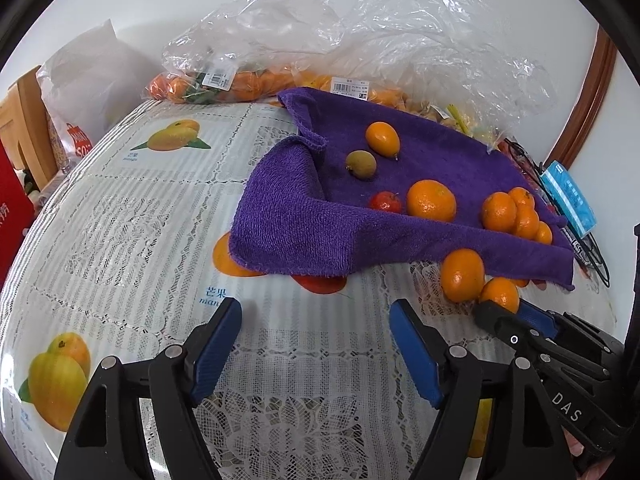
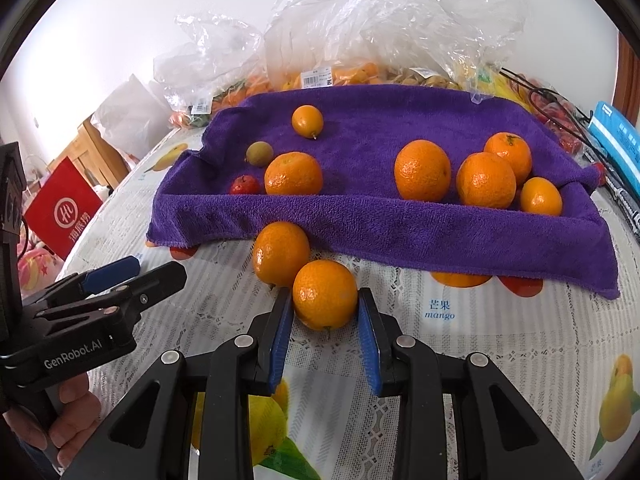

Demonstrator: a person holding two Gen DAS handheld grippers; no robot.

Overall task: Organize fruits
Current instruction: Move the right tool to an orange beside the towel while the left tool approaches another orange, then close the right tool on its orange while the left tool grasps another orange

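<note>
Oranges on purple towel, lace fruit-print tablecloth, white wall, right tool clamping orange, left tool agape

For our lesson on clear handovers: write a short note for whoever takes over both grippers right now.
Right gripper: shut on an orange on the tablecloth, in front of the purple towel.
Left gripper: open, empty.
Second loose orange touches the held one.
Done: five oranges, a kumquat and two small fruits lie on the towel.
Left: both loose oranges, probably onto the towel.
</note>
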